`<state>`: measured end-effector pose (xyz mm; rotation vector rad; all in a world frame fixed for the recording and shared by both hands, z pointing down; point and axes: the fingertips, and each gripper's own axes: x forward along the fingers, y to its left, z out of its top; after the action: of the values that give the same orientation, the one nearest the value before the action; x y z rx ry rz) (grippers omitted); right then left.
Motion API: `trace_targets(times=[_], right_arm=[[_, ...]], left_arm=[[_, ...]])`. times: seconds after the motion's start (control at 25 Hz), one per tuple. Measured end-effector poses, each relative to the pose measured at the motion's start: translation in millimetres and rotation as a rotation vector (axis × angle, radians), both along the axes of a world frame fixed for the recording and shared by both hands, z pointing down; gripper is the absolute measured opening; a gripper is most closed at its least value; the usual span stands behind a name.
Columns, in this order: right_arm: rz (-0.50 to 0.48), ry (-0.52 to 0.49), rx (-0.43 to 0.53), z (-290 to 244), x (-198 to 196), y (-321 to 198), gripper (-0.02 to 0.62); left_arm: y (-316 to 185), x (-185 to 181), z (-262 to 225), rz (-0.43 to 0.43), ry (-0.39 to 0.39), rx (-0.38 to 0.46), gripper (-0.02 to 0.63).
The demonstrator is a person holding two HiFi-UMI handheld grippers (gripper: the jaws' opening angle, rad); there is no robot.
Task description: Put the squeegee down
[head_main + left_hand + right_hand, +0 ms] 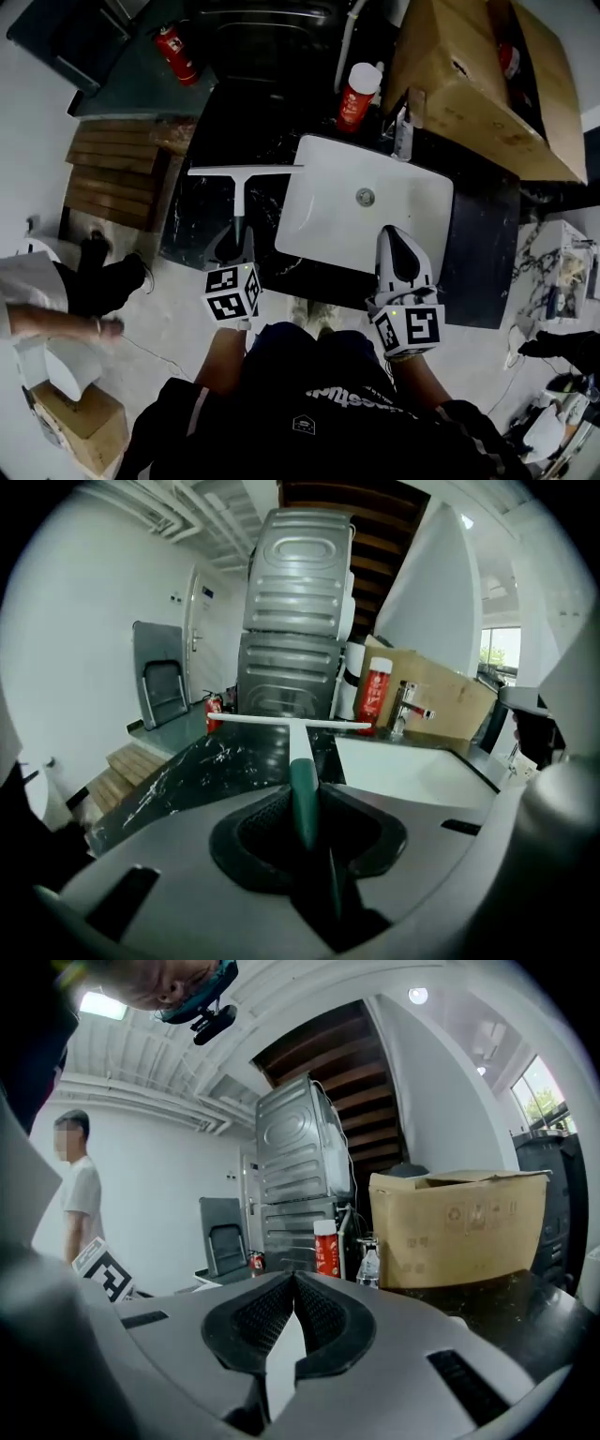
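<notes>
Dark marble countertop (192,225) is seen at nine o'clock of a white sink (323,220). The squeegee (241,187) is clenched by its green handle in the left gripper (235,251). Its long axis runs toward twelve o'clock, with the blade crosswise at the far end over the counter; contact cannot be told. The right gripper (394,236) is closed on nothing at the sink's near rim. The lowering is judged to fall to the left hand.

Print on the dark shirt (349,397) is illegible; nothing else readable.
</notes>
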<state>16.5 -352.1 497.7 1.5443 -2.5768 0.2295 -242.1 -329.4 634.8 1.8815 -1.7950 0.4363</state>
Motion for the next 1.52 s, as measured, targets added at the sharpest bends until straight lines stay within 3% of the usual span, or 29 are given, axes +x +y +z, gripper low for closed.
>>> trace_targets(times=[0.32, 0.52, 0.64, 0.76, 0.88, 1.0, 1.08, 1.28, 1.52], right_arm=[[0.029, 0.015, -0.036, 10, 12, -18, 0.038], [0.046, 0.007, -0.031, 7, 21, -21, 0.038], [0.048, 0.007, -0.021, 0, 23, -21, 0.038], [0.050, 0.001, 0.010, -18, 28, -21, 0.038], [0.056, -0.008, 0.072, -49, 37, -21, 0.038], [0.065, -0.016, 0.135, -85, 52, -15, 0.038], [0.075, -0.029, 0.167, -110, 64, -10, 0.038], [0.120, -0.054, 0.200, -166, 98, -3, 0.038], [0.171, -0.041, 0.253, -191, 121, 17, 0.038]], left_arm=[[-16, 5, 47, 0.032, 0.007, -0.154, 0.100], [-23, 1, 54, 0.048, -0.063, -0.157, 0.106], [-26, -5, 44, 0.043, -0.078, -0.134, 0.161], [-30, -15, 13, 0.033, -0.131, -0.056, 0.167], [-41, -10, -48, 0.074, -0.221, 0.101, 0.158], [-43, 9, -129, 0.129, -0.307, 0.326, 0.039], [-40, 24, -176, 0.160, -0.277, 0.438, 0.023], [-43, 62, -262, 0.225, -0.047, 0.581, 0.012], [-37, 91, -300, 0.264, -0.049, 0.642, 0.012]])
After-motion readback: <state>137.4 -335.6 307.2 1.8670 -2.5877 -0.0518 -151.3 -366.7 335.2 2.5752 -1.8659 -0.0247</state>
